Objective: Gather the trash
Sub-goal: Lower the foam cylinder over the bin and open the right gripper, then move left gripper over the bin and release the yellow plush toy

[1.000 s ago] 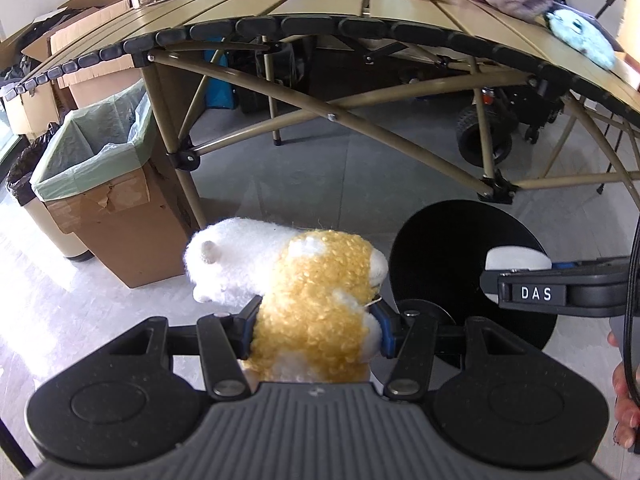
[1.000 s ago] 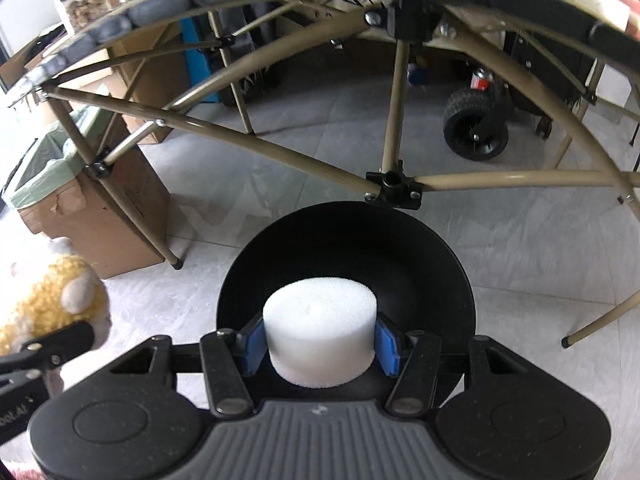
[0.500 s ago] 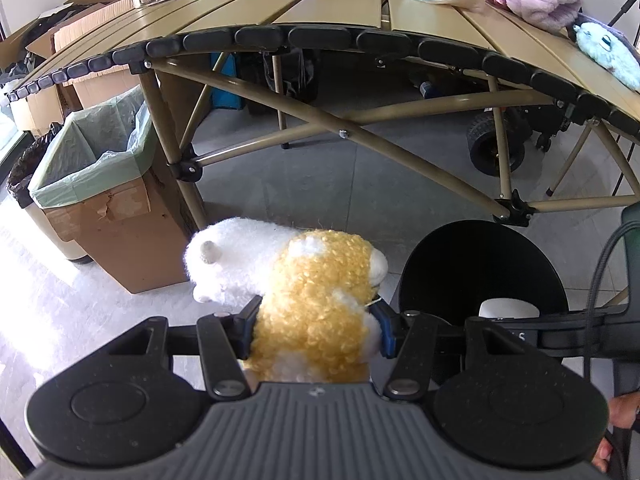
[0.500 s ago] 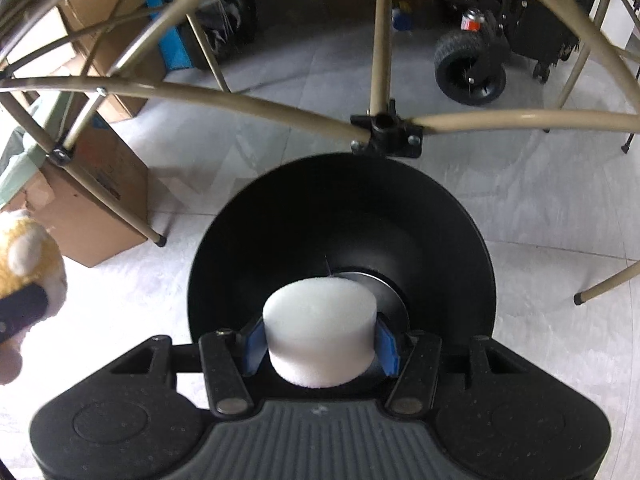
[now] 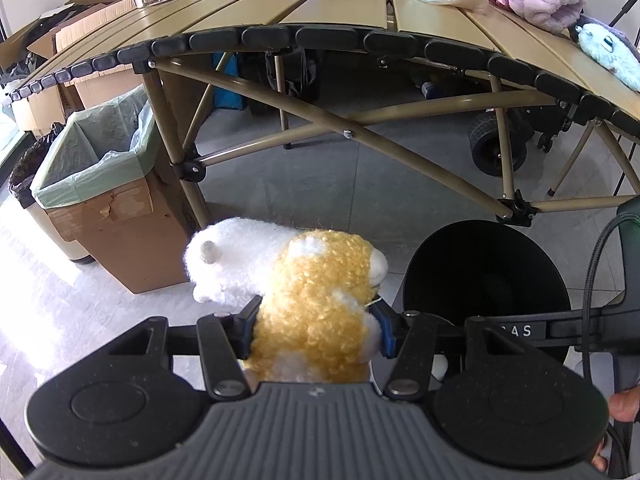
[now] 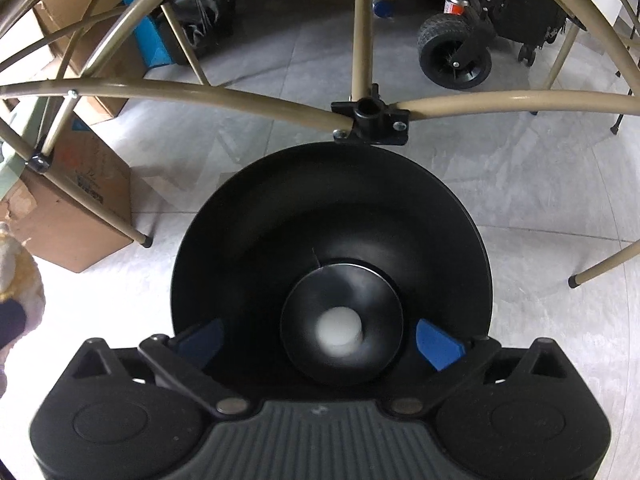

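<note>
Step in hand: release of one trash item into the bin. My right tongs [image 6: 320, 340] were opening directly above the black bin [image 6: 332, 208], blue pads [image 6: 438, 342] spread wide with nothing between them. The white foam cylinder [image 6: 339, 331] showed blurred and small against the bin's bottom, clear of both pads; I judged it either falling or just landed inside.

My left tongs [image 5: 316, 326] were clamped on the plush toy [image 5: 304, 300], a white and yellow fleecy animal, pads pressed into its flanks. They held it just left of the black bin, above the floor [image 5: 312, 184]. A lined cardboard box [image 5: 100, 196] stood farther left, beside a leg of the folding counter [image 5: 340, 12], which carried a book, a jar and several soft items.

Next move, as I judged it:
1. Lift the right tongs away from the bin mouth, so the left has room.
2. Carry the plush toy over the bin opening, centred, since its bulk could catch the rim.
3. Open the left tongs only once the toy hangs within the rim.

Whether the toy counted as trash I could not tell.
</note>
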`<state>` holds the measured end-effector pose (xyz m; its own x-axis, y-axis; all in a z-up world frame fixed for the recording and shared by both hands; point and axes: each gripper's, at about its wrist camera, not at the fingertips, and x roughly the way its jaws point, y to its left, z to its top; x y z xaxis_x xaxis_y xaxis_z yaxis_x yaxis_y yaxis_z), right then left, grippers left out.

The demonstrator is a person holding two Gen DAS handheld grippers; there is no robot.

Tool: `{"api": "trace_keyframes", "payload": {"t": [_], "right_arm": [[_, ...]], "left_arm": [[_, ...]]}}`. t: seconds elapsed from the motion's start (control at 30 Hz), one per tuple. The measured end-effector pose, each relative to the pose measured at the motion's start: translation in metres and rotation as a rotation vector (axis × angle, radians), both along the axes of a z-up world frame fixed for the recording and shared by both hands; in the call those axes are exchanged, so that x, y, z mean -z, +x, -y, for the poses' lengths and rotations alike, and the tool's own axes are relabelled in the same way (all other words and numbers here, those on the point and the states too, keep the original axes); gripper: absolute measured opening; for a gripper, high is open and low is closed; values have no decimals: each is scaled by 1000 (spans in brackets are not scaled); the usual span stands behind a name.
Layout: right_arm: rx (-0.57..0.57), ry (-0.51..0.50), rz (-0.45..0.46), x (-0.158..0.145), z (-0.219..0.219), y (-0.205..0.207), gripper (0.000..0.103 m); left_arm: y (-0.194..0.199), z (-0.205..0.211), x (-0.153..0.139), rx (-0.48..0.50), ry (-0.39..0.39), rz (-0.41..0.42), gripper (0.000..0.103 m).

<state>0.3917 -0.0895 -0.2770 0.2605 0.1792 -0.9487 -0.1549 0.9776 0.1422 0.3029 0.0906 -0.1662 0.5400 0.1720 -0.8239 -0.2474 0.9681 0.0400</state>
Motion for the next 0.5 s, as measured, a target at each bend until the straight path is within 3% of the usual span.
{"api": "trace_keyframes", "payload": {"t": [0.5], "right_arm": [[-37,-12,-21,-26,-4,-16,103]], "left_arm": [[-5,-7,-7,-20,-8,16,54]]}}
